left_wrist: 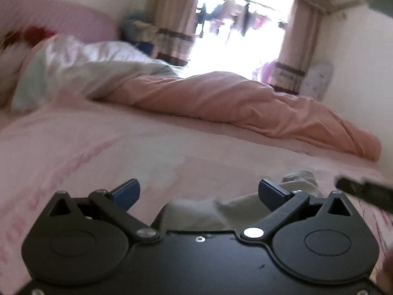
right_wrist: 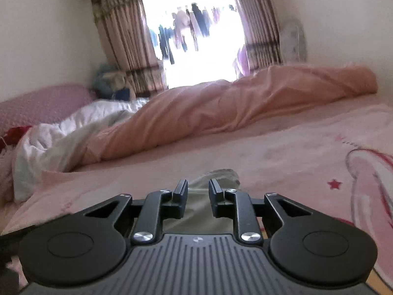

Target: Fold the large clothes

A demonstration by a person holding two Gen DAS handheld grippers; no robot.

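Left gripper (left_wrist: 199,191) hangs with its blue pads spread as wide as they go and nothing between them, while the right gripper (right_wrist: 197,193) has its jaws narrowly apart, with no cloth visibly pinched. Just beyond and below both lies the garment (right_wrist: 208,206), a pale grey-olive piece bunched on the near part of the bed (right_wrist: 282,152); how much of it is already folded cannot be told. Farther off, a peach duvet (right_wrist: 221,103) and a white quilt (right_wrist: 61,132) are heaped along the far side. A good next grasp probably takes one layer at an edge or corner, both sides level, without catching the sheet underneath.
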